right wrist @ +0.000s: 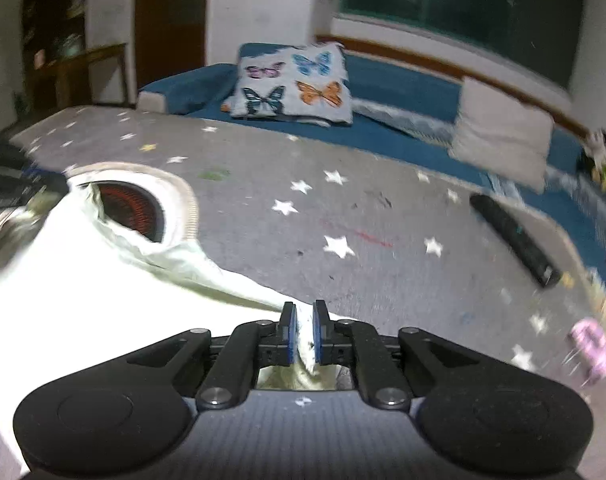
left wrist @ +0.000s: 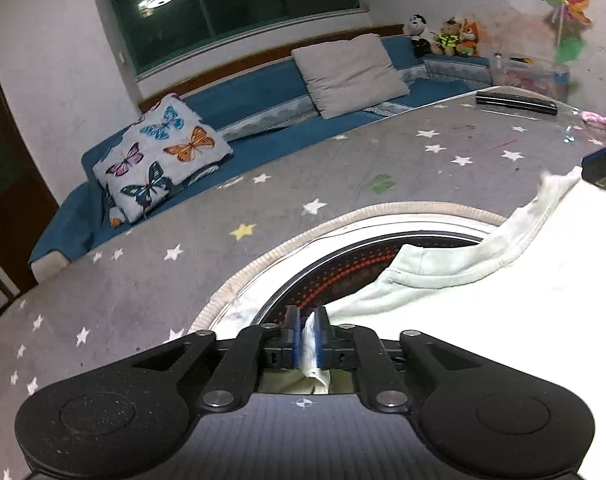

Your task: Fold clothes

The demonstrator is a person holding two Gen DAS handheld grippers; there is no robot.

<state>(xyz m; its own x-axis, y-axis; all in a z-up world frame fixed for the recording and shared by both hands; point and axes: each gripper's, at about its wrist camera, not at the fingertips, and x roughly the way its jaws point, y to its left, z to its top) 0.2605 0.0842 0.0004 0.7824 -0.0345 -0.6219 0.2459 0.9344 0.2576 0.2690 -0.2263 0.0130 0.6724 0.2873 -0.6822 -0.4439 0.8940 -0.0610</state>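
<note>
Grippers, left (left wrist: 307, 332) and right (right wrist: 302, 330), tilt downward, pinching garment (left wrist: 483, 320).

The right gripper (right wrist: 302, 322) pinches an edge of the white garment (right wrist: 63, 292) between its fingers (right wrist: 290, 330), over the starred table (right wrist: 383, 232); a black remote (right wrist: 515, 236) lies near.

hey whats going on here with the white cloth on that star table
A person is folding a pale white garment with a handheld gripper in each hand. The left gripper and the right gripper are each shut on a pinch of its fabric, so the cloth spans between them over the grey star-print table cover. Part of it drapes over a round heater set in the table. The fold is not finished.
</note>
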